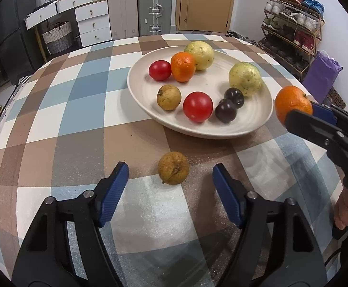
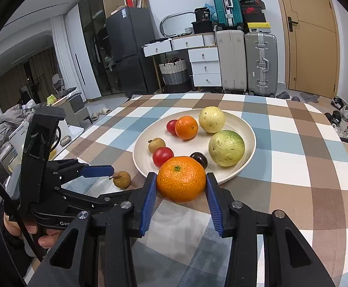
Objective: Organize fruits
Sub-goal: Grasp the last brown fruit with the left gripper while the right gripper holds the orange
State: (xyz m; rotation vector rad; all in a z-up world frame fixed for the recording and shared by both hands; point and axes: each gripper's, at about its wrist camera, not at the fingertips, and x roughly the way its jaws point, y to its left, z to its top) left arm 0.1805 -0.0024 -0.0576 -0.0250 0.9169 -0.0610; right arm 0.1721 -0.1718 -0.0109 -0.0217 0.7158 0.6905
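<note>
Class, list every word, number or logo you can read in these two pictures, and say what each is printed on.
"36": on the black box atop the white drawers.
"Ge…": white letters on the left gripper, cut off by the right gripper.
Swoosh logo: on the black-and-red shoebox; its other print is too small to read.

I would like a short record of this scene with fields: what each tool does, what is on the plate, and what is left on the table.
right tool: shut on orange, beside plate
left tool: open, empty, at brown fruit
on plate: eight fruits, including another orange
on table, off plate: brown fruit
</note>
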